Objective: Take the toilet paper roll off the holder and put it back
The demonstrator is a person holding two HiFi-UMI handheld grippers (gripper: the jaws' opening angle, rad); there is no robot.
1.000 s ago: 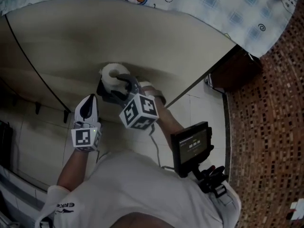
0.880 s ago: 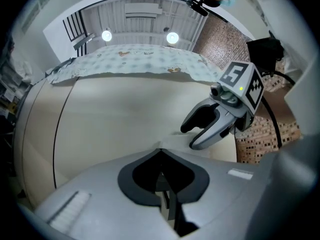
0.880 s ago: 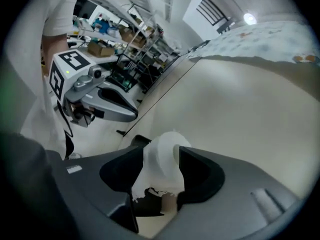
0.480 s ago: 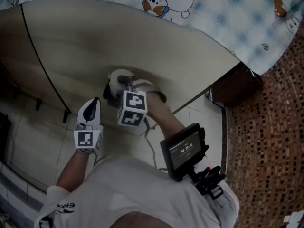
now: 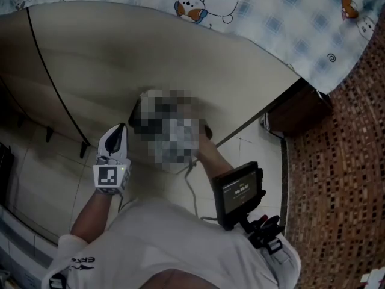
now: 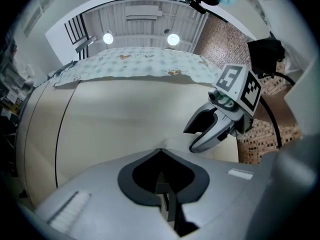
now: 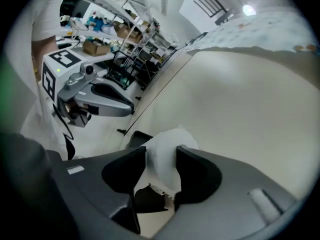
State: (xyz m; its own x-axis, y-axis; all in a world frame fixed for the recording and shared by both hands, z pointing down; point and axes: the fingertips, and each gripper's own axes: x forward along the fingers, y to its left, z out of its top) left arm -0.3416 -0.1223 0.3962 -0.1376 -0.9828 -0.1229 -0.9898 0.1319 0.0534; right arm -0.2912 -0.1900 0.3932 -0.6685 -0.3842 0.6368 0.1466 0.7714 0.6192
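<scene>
The white toilet paper roll (image 7: 167, 139) sits between the two pads of my right gripper (image 7: 161, 153), which touch it on both sides. These jaws have just been closing with the roll between them. The black holder (image 7: 136, 138) shows just behind and below the roll, against the beige wall. In the head view a blurred patch hides the roll and the right gripper. My left gripper (image 5: 117, 131) hangs to the left of that patch, shut and empty. In the left gripper view its jaws (image 6: 160, 151) meet, and the right gripper (image 6: 189, 140) shows ahead to the right.
A curved beige panel (image 5: 150, 53) fills the wall behind the holder, with a patterned cloth (image 5: 271, 17) over its top. Brown mosaic tiles (image 5: 343, 161) lie to the right. A small screen (image 5: 240, 191) hangs by the person's body. Shelves with boxes (image 7: 110, 34) stand at the far left.
The right gripper's marker cube has shifted and tilted a little at the roll. The left gripper has stayed where it was, shut.
</scene>
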